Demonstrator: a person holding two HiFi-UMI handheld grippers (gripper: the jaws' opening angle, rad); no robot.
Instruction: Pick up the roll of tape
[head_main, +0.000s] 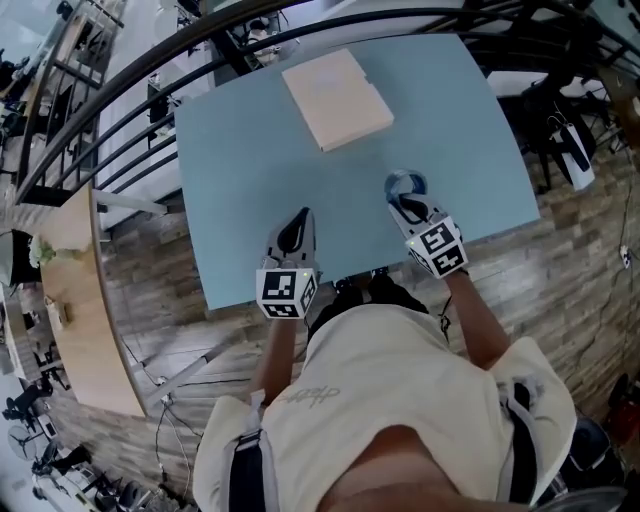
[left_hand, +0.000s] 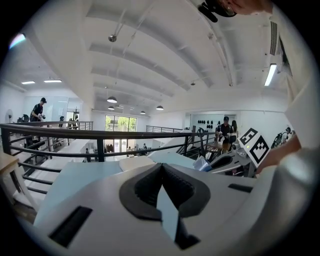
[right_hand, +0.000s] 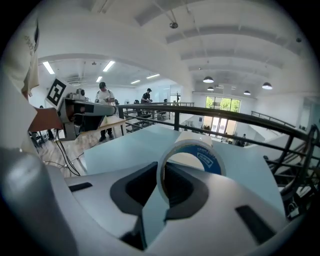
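The roll of tape (head_main: 405, 185), clear with a blue core, is lifted above the near right part of the light blue table (head_main: 250, 150). My right gripper (head_main: 406, 204) is shut on it. In the right gripper view the tape roll (right_hand: 207, 159) stands upright on edge, and the right gripper (right_hand: 163, 172) pinches its near rim between the dark pads. My left gripper (head_main: 298, 228) hovers over the table's near edge, shut and holding nothing. In the left gripper view the left gripper (left_hand: 161, 168) has its tips together, and the tape roll (left_hand: 202, 164) shows to the right.
A flat cardboard box (head_main: 336, 98) lies at the table's far side. A black railing (head_main: 150, 70) curves behind the table. A wooden bench (head_main: 85, 320) stands on the plank floor at the left. People (right_hand: 104, 95) stand far off.
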